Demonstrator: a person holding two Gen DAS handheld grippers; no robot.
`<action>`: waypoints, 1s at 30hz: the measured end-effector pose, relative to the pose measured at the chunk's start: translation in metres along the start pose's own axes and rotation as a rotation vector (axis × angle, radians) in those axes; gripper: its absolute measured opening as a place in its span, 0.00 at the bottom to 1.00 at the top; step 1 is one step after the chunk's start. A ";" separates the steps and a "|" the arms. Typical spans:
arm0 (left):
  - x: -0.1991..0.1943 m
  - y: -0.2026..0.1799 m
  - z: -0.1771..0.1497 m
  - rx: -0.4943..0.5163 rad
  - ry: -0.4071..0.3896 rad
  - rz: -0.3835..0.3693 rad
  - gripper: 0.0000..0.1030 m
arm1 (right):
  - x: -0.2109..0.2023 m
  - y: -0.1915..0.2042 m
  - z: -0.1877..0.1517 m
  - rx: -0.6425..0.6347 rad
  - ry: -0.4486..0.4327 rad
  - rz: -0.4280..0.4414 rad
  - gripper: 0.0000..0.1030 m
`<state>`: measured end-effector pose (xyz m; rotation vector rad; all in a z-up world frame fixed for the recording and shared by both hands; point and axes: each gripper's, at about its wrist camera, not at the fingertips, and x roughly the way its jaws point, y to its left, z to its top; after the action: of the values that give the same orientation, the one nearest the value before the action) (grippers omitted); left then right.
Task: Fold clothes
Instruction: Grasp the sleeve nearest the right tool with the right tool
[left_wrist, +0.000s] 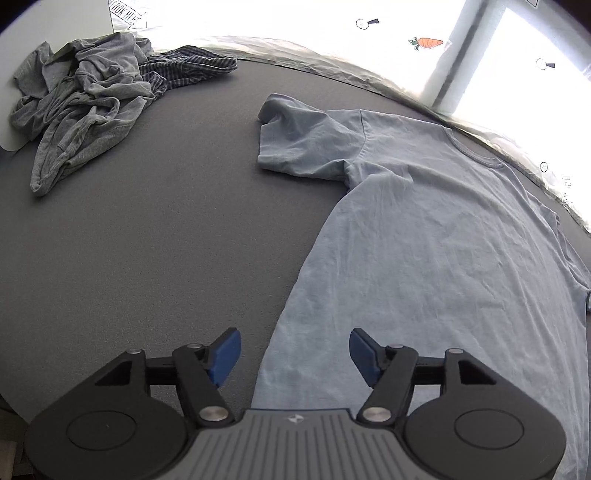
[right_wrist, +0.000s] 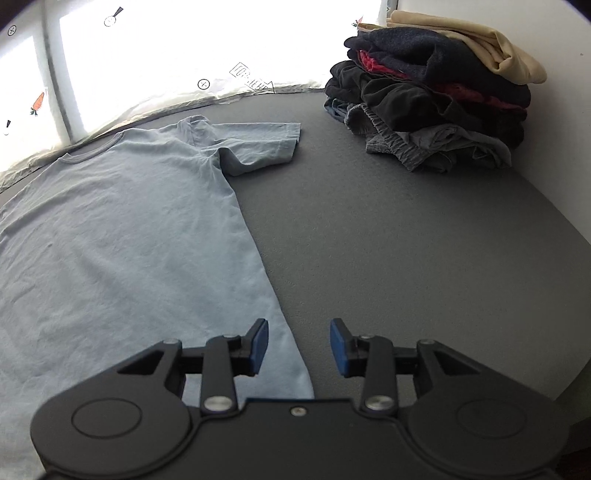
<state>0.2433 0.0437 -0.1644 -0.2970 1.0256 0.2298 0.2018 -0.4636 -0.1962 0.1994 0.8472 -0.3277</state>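
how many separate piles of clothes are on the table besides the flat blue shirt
2: a crumpled grey pile at the table's far left, and a stacked pile at its far right. Items underneath each may be hidden.

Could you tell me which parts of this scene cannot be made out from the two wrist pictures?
- Light blue T-shirt: its bottom hem, hidden in both views behind the open left hand-held gripper and right hand-held gripper.
- Its far sleeve: cut off by the frame edge in each view.
- Folded stack: the lower garments, covered by those above.
- Window: overexposed, nothing visible outside.
- Crumpled grey pile: garment count unclear.
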 end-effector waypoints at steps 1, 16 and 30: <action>0.005 -0.006 0.004 0.004 0.004 0.004 0.71 | 0.005 0.000 0.004 0.033 -0.002 0.013 0.36; 0.113 -0.121 0.106 0.110 0.056 -0.017 0.76 | 0.120 -0.031 0.102 0.387 -0.067 0.086 0.35; 0.190 -0.183 0.158 0.095 0.045 0.149 0.92 | 0.248 0.010 0.226 0.058 -0.148 0.077 0.56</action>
<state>0.5248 -0.0635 -0.2275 -0.1406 1.1009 0.3091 0.5170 -0.5728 -0.2379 0.2579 0.6827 -0.2915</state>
